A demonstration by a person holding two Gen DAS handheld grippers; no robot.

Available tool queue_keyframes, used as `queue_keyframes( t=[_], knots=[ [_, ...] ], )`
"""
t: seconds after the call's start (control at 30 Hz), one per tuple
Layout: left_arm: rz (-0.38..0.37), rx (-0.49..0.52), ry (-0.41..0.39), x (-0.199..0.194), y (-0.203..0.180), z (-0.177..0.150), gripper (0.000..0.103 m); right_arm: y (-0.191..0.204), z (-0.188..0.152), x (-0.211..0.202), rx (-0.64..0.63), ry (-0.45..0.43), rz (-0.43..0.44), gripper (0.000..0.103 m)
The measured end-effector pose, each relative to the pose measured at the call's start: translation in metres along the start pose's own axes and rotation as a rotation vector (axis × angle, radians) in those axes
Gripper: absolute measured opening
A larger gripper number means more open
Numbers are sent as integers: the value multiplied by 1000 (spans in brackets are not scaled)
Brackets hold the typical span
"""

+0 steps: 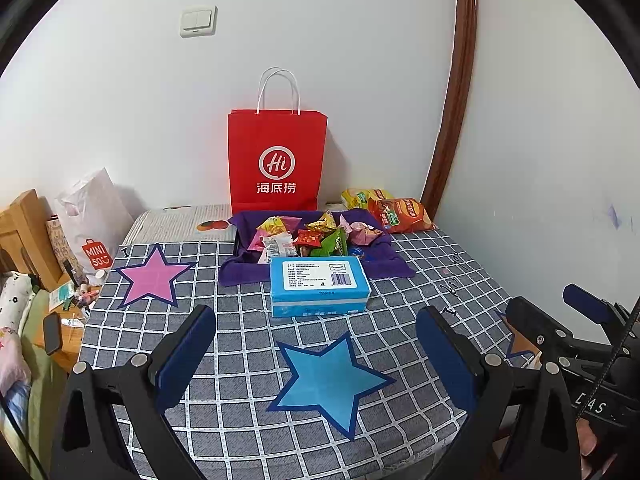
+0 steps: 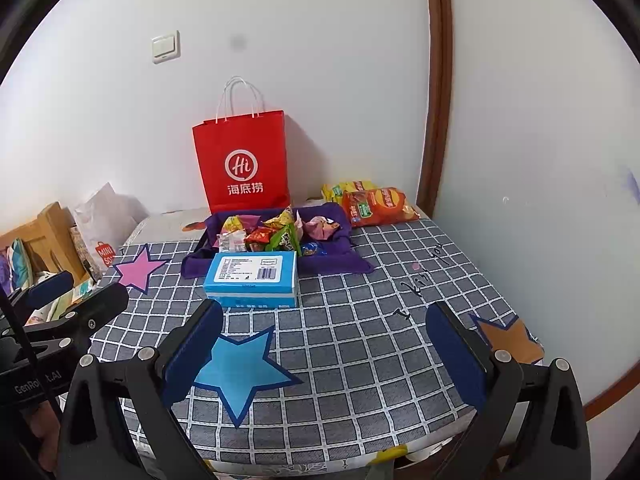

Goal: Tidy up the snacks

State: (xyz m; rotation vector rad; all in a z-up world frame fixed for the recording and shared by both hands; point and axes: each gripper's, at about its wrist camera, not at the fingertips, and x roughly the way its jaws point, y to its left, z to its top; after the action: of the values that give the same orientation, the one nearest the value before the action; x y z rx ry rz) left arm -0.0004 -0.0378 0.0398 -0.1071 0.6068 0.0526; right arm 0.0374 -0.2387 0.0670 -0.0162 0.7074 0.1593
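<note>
The table (image 1: pixel 240 400) is bare near me; the red bag (image 1: pixel 276 160) stands at the wall, the blue box (image 1: pixel 318 286) before the tray (image 1: pixel 384 268) of snacks (image 1: pixel 308 236). My left gripper (image 1: pixel 316 356) and right gripper (image 2: pixel 324 356) gape wide, empty. I'd approach low, probably lifting packets singly.

Checked cloth (image 1: pixel 240 420): woven fabric, matt, covering the surface. Red shopping bag (image 1: pixel 276 160): matt paper, twisted white cord handles. Tissue pack (image 1: pixel 318 284): glossy plastic film with a paper label. Snack packets (image 1: pixel 316 236): shiny foil and plastic wrappers, lying on a matt purple cloth (image 1: pixel 396 266). Crisp bag (image 1: pixel 400 214): glossy. Left gripper (image 1: pixel 316 356): matt black plastic, metal screws, blue padded jaws. Headboard (image 1: pixel 24 228): bare wood.
</note>
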Motion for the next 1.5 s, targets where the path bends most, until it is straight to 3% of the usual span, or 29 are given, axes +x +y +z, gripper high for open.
queue_keyframes(
  t=[1.5],
  knots=[
    [2, 0, -2, 1, 2, 1, 101, 7, 1, -3, 4, -14, 7, 100]
  ],
)
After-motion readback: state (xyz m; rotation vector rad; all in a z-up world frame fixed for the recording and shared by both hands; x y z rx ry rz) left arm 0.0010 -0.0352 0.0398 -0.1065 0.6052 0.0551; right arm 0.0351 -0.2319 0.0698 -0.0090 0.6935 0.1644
